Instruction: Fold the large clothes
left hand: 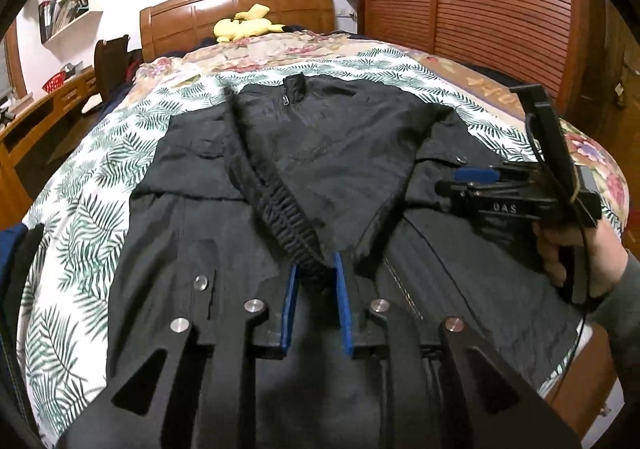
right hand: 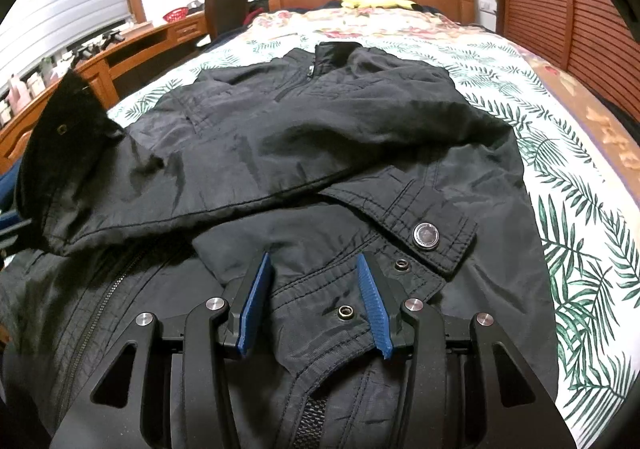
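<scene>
A black jacket (left hand: 192, 217) lies spread front-up on the bed, collar toward the headboard. One sleeve (left hand: 344, 169) is folded across the chest, and its ribbed cuff (left hand: 286, 217) runs down between the blue pads of my left gripper (left hand: 316, 273), which is shut on it. My right gripper (left hand: 452, 187), held by a hand (left hand: 580, 261), hovers over the jacket's right side. In the right wrist view the right gripper (right hand: 312, 265) stands open just over the jacket (right hand: 320, 137), beside a pocket flap with a silver snap (right hand: 426, 237); nothing is pinched between its pads.
The bed has a leaf-print sheet (left hand: 80, 209) and a floral quilt (left hand: 280, 49) near the wooden headboard (left hand: 240, 5), where a yellow plush toy (left hand: 244, 25) lies. A slatted wardrobe (left hand: 480, 1) stands on the right, a wooden desk (right hand: 132, 49) and chair (right hand: 224, 5) on the left.
</scene>
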Demonstrator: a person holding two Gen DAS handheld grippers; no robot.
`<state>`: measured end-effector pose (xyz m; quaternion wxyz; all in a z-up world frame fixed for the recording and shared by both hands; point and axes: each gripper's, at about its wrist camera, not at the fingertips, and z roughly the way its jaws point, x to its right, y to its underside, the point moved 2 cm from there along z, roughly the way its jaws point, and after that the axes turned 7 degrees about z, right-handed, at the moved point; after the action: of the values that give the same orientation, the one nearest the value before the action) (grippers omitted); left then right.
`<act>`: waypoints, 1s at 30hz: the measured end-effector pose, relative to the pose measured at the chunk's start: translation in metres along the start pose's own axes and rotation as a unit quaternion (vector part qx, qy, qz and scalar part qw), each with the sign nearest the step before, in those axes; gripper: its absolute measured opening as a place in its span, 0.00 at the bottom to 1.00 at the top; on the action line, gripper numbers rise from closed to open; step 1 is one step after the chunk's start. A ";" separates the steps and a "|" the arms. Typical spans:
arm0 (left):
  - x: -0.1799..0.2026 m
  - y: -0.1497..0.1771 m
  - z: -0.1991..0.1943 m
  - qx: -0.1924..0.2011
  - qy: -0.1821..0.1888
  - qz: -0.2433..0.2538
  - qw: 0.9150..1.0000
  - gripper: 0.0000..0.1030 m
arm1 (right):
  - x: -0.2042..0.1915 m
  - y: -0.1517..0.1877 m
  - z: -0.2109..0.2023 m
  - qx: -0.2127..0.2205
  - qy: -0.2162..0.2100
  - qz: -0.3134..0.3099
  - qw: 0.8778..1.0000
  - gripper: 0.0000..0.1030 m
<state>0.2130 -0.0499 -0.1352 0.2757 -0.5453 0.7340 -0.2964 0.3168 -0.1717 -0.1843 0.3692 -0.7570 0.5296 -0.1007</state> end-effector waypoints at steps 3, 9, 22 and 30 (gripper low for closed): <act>-0.002 0.010 -0.009 0.004 -0.003 -0.002 1.000 0.18 | 0.000 0.000 0.000 0.000 0.000 0.000 1.000 0.44; -0.008 0.025 -0.034 0.026 -0.042 0.014 0.999 0.18 | -0.001 0.001 0.000 -0.001 0.001 0.000 1.000 0.44; -0.059 0.075 -0.064 0.010 -0.049 -0.038 0.998 0.20 | -0.001 0.000 0.000 -0.001 0.001 0.000 1.000 0.44; -0.085 0.103 -0.061 -0.023 -0.057 -0.060 0.996 0.23 | -0.001 0.001 0.001 -0.002 0.002 0.000 1.000 0.44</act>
<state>0.1245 0.0639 -0.1630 0.2857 -0.6107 0.6897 -0.2640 0.3159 -0.1709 -0.1853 0.3666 -0.7578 0.5303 -0.1009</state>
